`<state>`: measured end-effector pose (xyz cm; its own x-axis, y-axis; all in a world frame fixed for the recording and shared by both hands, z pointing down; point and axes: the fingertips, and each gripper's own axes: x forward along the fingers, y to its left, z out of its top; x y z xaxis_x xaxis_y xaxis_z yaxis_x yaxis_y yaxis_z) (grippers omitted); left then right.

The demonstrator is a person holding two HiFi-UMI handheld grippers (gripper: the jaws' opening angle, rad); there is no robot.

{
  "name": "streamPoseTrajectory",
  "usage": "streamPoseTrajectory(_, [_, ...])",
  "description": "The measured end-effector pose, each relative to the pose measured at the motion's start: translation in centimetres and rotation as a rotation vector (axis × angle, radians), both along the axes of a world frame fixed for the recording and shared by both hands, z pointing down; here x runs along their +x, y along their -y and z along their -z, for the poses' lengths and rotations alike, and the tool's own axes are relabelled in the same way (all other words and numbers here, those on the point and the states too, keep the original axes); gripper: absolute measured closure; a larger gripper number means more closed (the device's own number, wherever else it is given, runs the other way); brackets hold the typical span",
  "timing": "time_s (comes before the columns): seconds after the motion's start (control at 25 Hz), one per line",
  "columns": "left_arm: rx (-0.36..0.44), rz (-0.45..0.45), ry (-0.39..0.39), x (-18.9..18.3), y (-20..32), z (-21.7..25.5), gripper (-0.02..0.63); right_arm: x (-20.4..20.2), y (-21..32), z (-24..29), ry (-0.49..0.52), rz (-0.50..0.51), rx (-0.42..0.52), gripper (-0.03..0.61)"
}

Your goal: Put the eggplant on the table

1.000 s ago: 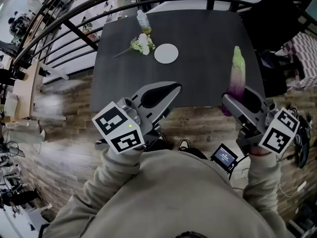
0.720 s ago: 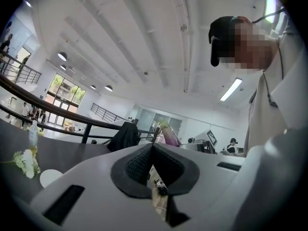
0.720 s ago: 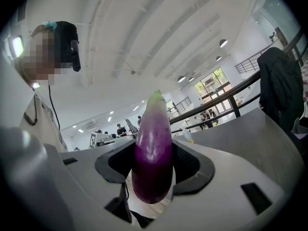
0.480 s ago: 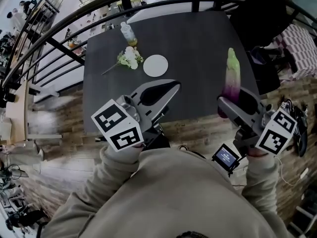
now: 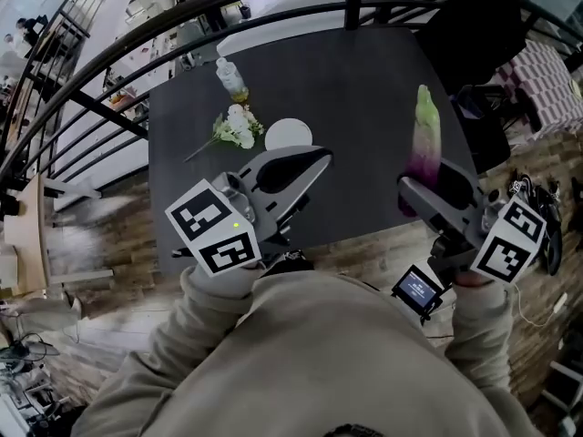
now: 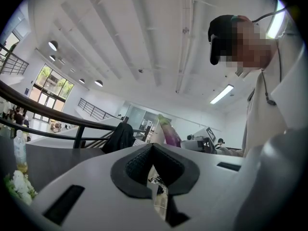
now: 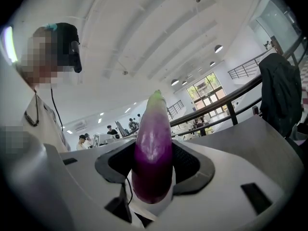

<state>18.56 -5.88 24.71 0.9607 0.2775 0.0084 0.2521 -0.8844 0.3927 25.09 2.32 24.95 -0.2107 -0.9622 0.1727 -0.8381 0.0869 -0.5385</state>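
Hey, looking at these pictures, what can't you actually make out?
- Head view: the lower end of the purple, green-tipped eggplant is hidden behind the right tongs gripping it.
- Head view: the small clear bottle is too small to show any print.
- Left gripper view: the white flower bunch is cut off by the picture's dark edge.

Eggplant (image 5: 424,135) upright in right gripper (image 5: 426,182), dark table (image 5: 364,89) beyond

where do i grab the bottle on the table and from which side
Take the bottle round its middle, jaws level, probably from the right. It stands upright, so a side grip suits; the flowers lie close on its near side, and its right side looks open.
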Motion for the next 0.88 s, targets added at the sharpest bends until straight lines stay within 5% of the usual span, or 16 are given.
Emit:
streamPoseTrajectory(0.56, [0.026, -0.077, 0.050, -3.0, 7.4, -3.6, 0.607, -1.6, 10.2, -1.4, -0.023, 0.019, -0.058, 0.345])
streamPoseTrajectory(0.88, [-0.032, -0.042, 0.090, -6.5, 12.7, -6.5, 0.607, -4.6, 18.1, -1.8, -0.056, 0.090, -0.084, 0.345])
